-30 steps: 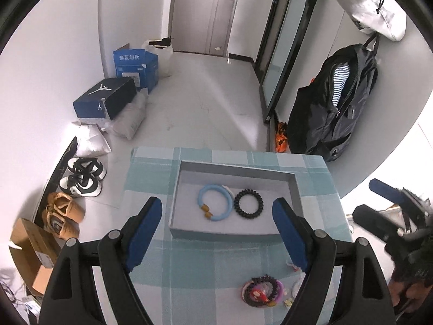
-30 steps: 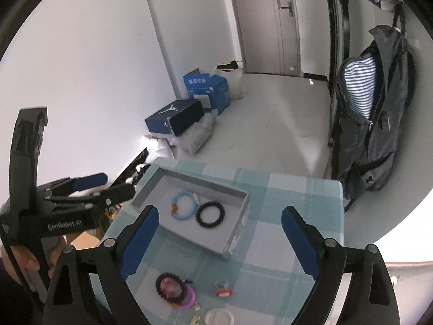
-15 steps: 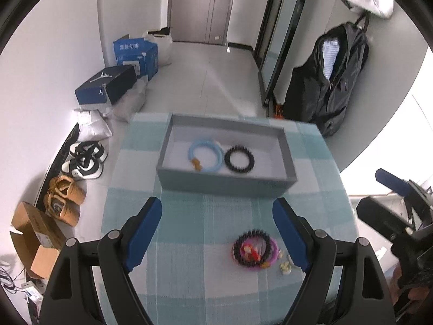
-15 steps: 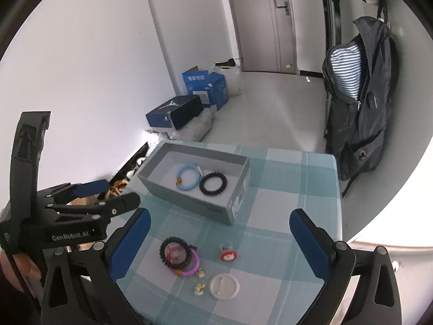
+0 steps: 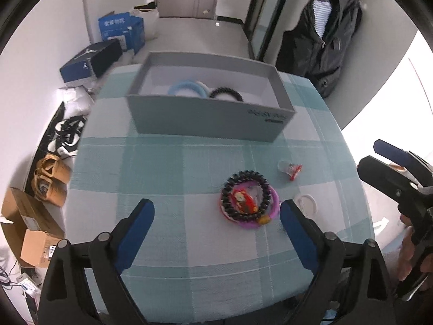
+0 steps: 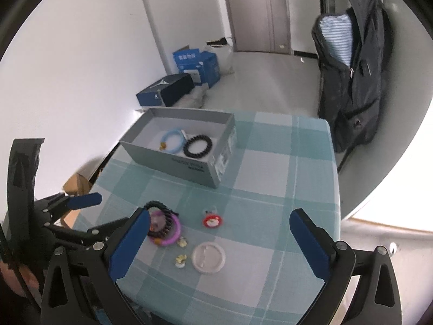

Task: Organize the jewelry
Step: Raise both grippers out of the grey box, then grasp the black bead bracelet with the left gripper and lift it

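Two hand-held grippers are present, each with two blue-padded fingers on black arms. The left hand-held gripper [image 5: 216, 222] has wide jaws that are opening, with nothing pressed between the pads; the right hand-held gripper [image 6: 220, 233] stands at full width and holds nothing. The surface [image 5: 162, 162] carries a woven cloth in a teal and white check. Ahead of both hand-held grippers stands one rectangular grey cardboard box [image 5: 208, 119], open at the top, containing two bracelets: one smooth light-blue ring [image 6: 172, 137] and one black beaded ring [image 6: 197, 148], lying side by side and touching. Just ahead of the left hand-held gripper's right finger lies one stack of bracelets [image 5: 249, 199]: a black beaded ring on a smooth purple ring, with a red charm inside. Beyond that finger is one small red and clear ornament [image 5: 291, 168]. Between the right hand-held gripper's fingers lie one round translucent white disc [image 6: 208, 257] and two small yellowish pieces [image 6: 180, 260], too small to identify
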